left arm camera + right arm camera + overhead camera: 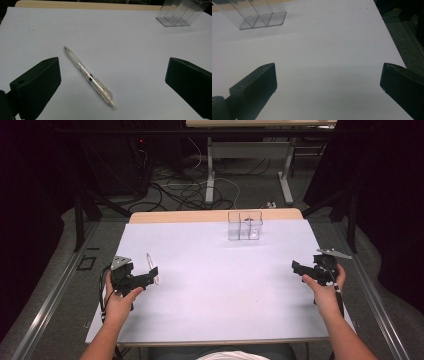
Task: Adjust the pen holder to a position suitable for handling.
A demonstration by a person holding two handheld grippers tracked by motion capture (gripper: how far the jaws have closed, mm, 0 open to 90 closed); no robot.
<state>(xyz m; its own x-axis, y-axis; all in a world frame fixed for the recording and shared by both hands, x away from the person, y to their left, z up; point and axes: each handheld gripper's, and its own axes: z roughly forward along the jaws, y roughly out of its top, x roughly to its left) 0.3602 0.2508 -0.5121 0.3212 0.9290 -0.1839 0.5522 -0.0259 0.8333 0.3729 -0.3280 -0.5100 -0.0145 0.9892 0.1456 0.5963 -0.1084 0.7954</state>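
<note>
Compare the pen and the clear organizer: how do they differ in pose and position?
The pen lies flat on the white table; the clear organizer stands upright. The pen sits between the open jaws of the left gripper; the organizer stands at the far edge, away from both grippers. The pen is slim; the organizer is boxy with compartments. Both are transparent plastic.

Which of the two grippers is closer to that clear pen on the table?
Left. The left gripper is right at the pen, open, jaws either side of it without touching. The right gripper is open too, far across the table.
</note>
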